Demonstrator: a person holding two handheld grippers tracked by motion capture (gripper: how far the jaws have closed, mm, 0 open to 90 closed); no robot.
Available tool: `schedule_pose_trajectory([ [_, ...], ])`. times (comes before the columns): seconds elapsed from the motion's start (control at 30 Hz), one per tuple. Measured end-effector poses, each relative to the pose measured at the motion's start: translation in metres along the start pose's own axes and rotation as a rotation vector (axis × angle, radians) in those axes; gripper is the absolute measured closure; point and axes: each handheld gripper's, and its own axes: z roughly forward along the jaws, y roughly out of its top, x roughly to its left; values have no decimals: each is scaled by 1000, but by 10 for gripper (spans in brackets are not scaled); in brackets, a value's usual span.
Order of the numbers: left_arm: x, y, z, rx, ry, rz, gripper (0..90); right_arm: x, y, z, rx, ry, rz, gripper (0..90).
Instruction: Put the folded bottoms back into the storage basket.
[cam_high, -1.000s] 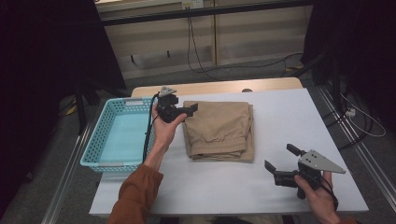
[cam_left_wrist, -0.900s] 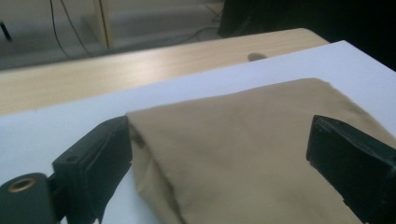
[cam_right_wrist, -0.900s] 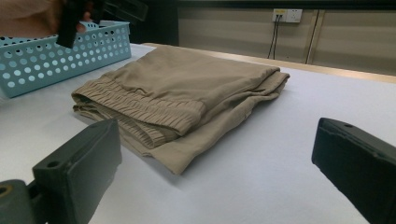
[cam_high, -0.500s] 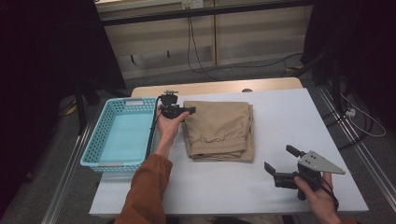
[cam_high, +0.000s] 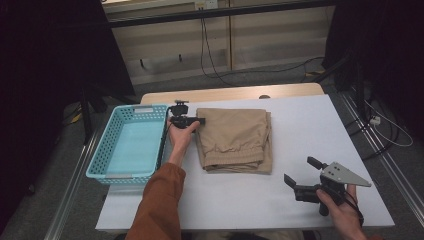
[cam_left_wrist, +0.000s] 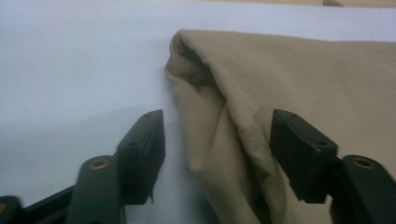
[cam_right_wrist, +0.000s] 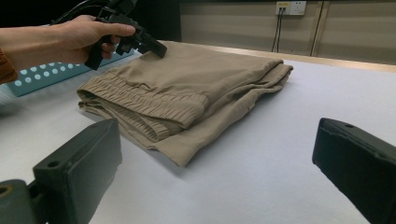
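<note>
Left gripper view — left gripper (cam_left_wrist: 217, 154) half-open astride trousers (cam_left_wrist: 299, 84)

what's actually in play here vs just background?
In play:
- folded tan trousers, far-left corner between the jaws of the left gripper, which have just been closing; pads not yet pressing
- turquoise basket, empty, beside the trousers
- right gripper, open, resting on the table

Lying about:
- wall socket
- floor cables
</note>
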Motion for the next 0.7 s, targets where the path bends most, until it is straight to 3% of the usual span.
schedule_pose_trajectory([
  [0.07, -1, 0, 1, -4, -6, -12, 417, 0, 0, -1, -2, -2, -12, 15],
  [0.2, -4, -1, 4, -16, 14, 14, 436, 0, 0, 0, 2, -1, -11, 15],
  [0.27, -5, -1, 6, -28, 20, 5, 435, 1, 0, 0, 4, 5, -9, 15],
  [0.4, -10, -1, 9, -39, 20, 10, 352, 1, 0, 0, 6, 6, -15, 15],
  [0.43, -12, 0, 10, -31, 34, 27, 352, 1, 0, 1, 10, 10, -18, 15],
  [0.6, -17, 1, 14, -32, 9, 37, 366, 3, -1, 3, 24, 29, -29, 16],
  [0.7, -15, 1, 13, -24, -31, 32, 471, 3, -1, 3, 27, 31, -34, 16],
])
